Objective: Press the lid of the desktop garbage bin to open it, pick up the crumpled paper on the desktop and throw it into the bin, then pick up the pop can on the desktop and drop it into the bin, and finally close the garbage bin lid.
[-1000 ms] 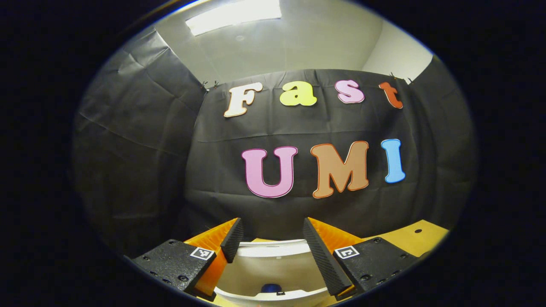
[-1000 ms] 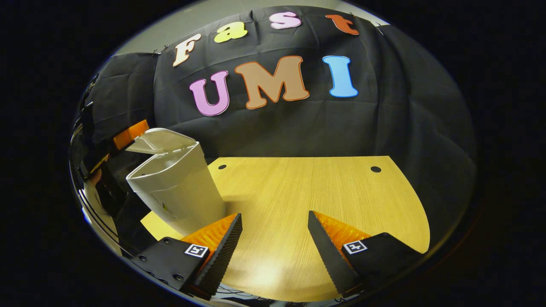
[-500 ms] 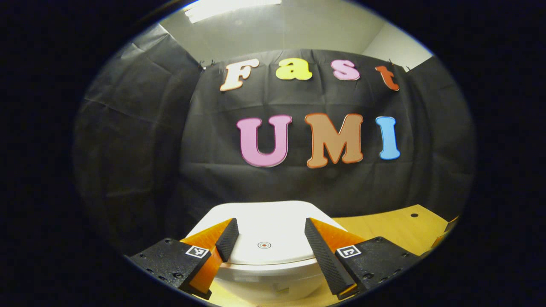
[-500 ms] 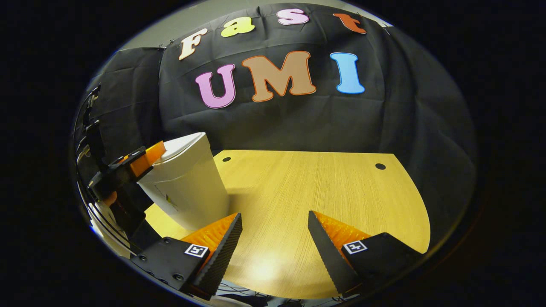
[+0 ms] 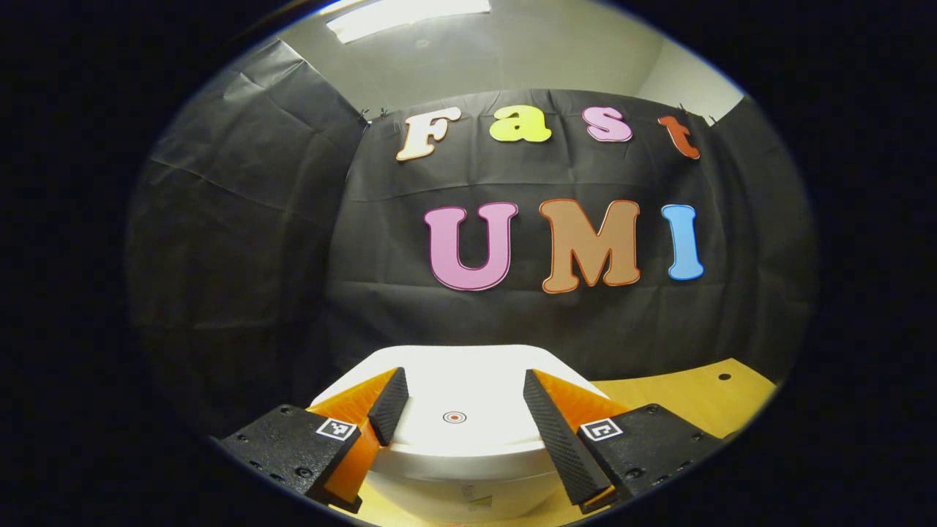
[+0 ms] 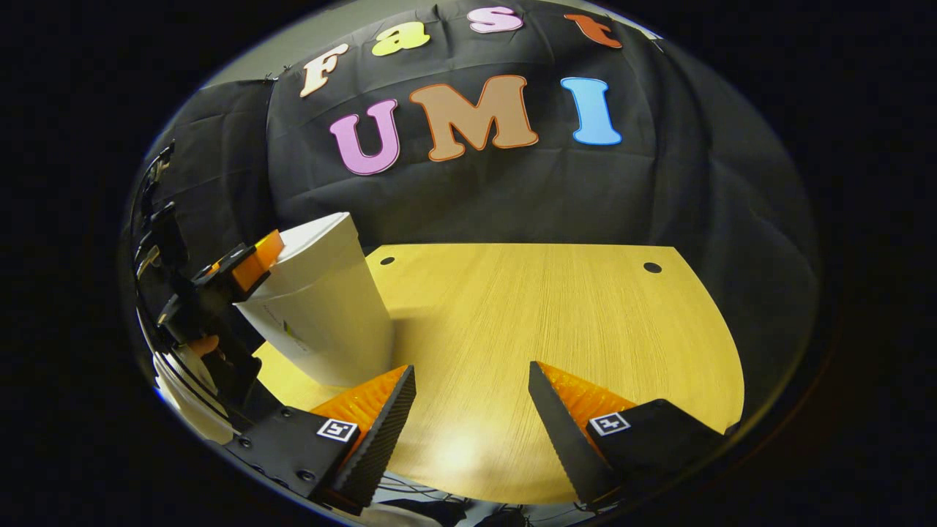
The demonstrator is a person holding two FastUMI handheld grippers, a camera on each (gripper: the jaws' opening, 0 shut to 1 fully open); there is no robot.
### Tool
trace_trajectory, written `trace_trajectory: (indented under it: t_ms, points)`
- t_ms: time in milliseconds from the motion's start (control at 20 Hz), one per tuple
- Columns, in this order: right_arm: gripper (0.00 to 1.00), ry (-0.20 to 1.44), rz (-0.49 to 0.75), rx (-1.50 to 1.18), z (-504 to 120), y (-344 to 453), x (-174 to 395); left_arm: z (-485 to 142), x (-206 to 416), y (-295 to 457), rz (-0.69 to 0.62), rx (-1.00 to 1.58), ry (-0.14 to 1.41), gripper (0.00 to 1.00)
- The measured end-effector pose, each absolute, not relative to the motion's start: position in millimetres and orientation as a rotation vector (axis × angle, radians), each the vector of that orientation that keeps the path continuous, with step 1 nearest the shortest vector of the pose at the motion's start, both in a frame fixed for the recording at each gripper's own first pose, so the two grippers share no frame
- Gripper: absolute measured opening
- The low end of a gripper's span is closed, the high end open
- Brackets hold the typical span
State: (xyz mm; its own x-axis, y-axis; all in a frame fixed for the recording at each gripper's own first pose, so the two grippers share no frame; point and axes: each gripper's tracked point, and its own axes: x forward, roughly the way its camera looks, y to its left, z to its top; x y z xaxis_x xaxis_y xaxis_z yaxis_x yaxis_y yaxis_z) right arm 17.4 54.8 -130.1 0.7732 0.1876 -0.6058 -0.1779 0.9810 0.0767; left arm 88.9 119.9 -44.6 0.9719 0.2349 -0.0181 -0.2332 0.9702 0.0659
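Since a second ago the bin lid (image 5: 454,391) had dropped shut beneath the left gripper (image 5: 457,410)'s spread fingers, which hovered there, likely having pushed it down.

The booth is enclosed by creased black cloth walls (image 5: 241,219), clipped together at the upper corners. Above them a pale grey ceiling (image 5: 556,51) is seen, lit by a bright rectangular light panel (image 5: 406,13). A light wooden bench top (image 6: 556,322) — two small dark holes near its far edge — is spread before the cloth.
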Motion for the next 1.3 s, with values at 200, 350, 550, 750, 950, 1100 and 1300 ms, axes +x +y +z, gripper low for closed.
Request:
trace_trajectory:
  t_ms: [200, 350, 550, 750, 950, 1100, 1300]
  points:
    - [0.94, 0.661, 0.199, 0.032, -129.4, 54.9, 13.0, -37.0, 88.2, 117.9, 0.226, 0.08, -0.055, 0.94]
    - [0.94, 0.645, 0.201, 0.031, -125.1, 55.4, 11.1, -29.6, 84.9, 113.9, 0.2, 0.135, -0.148, 0.94]
    - [0.99, 0.623, 0.178, 0.044, -123.5, 48.8, 9.5, -28.9, 66.2, 95.7, 0.153, 0.225, -0.188, 0.92]
    - [0.99, 0.606, 0.153, 0.07, -125.9, 43.6, 8.2, -20.8, 48.1, 50.4, 0.012, 0.269, -0.206, 0.93]
    - [0.99, 0.558, 0.134, 0.077, -118.5, 39.7, 8.5, -12.9, 29.9, 13.9, -0.064, 0.203, -0.195, 0.93]
    - [0.99, 0.487, 0.094, 0.06, -104.6, 30.6, 10.2, -10.8, 22.6, -7.8, -0.099, 0.122, -0.166, 0.92]
    - [0.99, 0.337, 0.061, 0.065, -67.2, 21.8, 13.2, -18.8, 14.1, -25.1, -0.138, 0.075, -0.108, 0.92]
